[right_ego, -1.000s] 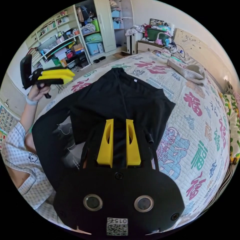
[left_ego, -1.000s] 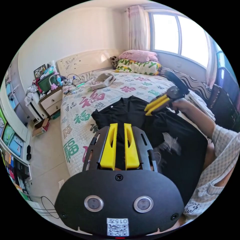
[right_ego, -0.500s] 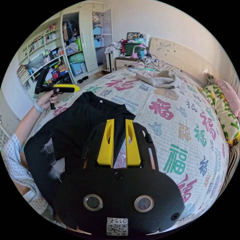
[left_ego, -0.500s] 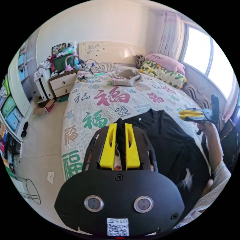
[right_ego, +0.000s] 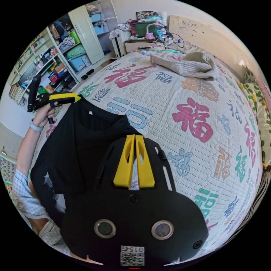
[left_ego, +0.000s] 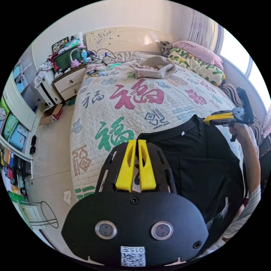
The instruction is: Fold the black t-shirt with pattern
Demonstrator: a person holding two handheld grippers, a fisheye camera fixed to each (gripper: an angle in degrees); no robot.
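You've got the black t-shirt (left_ego: 197, 166) spread at the near edge of the bed, collar pointing toward the headboard, lower half running off toward your body. It lies on the printed quilt (left_ego: 127, 98). Left gripper (left_ego: 135, 142): jaws pressed together at the tips, right at the shirt's shoulder corner; looks like a pinch on that corner, but the fabric between the tips is too thin to confirm in the left gripper view. From the right gripper view the same gripper (right_ego: 74, 97) sits against the shoulder edge beside the collar, jaws together. Right gripper (right_ego: 135, 137): jaws together too, tips at the opposite shoulder edge where black cloth meets quilt; the left gripper view shows it (left_ego: 206, 120) touching that shoulder. My read is both are clamped on the shoulders, holding the top edge taut. Handling: the shirt's light, limp knit, zero stiffness, so it'll sag and drag wherever you aren't holding it. The quilt is textured, so expect the cloth to catch rather than slide. Take hold at seams or hems, shoulder corners or the bottom hem, since a pinch mid-panel just bunches a single layer. Part of a pale print shows near the hem (right_ego: 52, 180), so the pattern side may be partly turned; check that before you fold. A grey knit garment (left_ego: 153, 66) lies well apart near the pillows (left_ego: 197, 56), no interference.
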